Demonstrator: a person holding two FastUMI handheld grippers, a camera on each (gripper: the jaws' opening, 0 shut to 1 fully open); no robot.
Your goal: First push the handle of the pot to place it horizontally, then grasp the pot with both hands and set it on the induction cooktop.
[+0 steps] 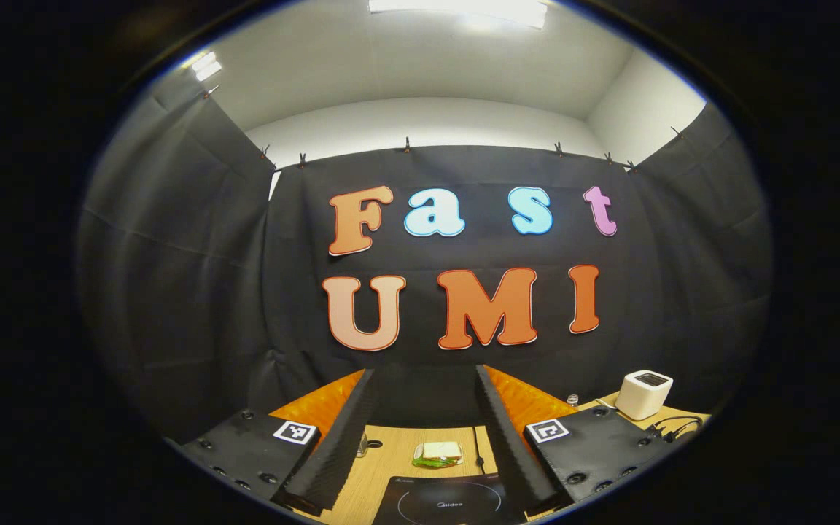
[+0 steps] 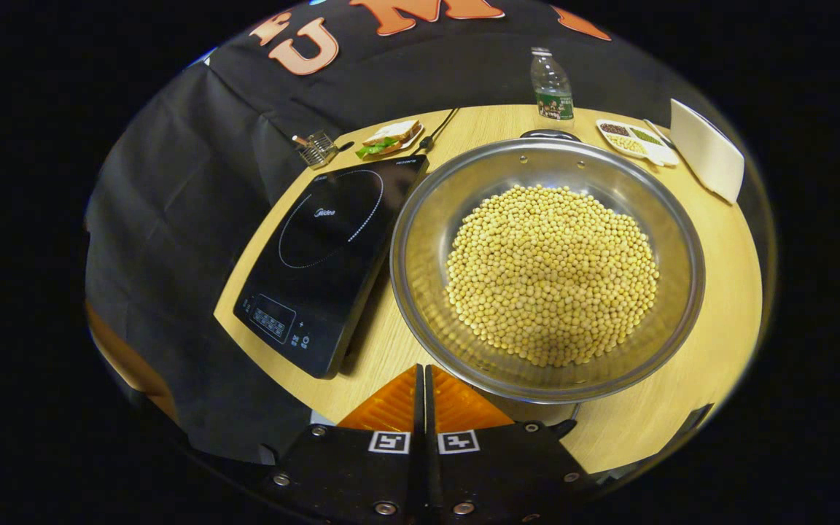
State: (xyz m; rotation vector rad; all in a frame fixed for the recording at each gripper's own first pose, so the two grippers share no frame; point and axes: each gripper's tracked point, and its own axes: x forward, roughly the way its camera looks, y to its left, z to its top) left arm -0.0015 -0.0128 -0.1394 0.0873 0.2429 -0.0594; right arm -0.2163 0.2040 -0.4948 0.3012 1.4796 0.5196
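A wide steel pot (image 2: 420,240) full of yellow soybeans (image 2: 547,270) stands on the wooden table (image 2: 712,306), with a dark handle (image 2: 550,134) showing at its far rim. Just left of it lies the black induction cooktop (image 2: 325,255). My right gripper (image 2: 421,370) is shut with nothing between its fingers, and its tips point at the pot's near rim from just short of it. My left gripper (image 1: 424,372) is held high and level, facing the back wall, open wide with nothing in it. Below its fingers I see the cooktop (image 1: 449,499).
Along the table's far edge stand a water bottle (image 2: 551,84), a divided dish of grains (image 2: 631,138), a white box (image 2: 708,149), a sandwich on a plate (image 2: 391,136) and a small wire utensil (image 2: 316,148). A cable runs from the cooktop's back corner. Black cloth hangs to the left.
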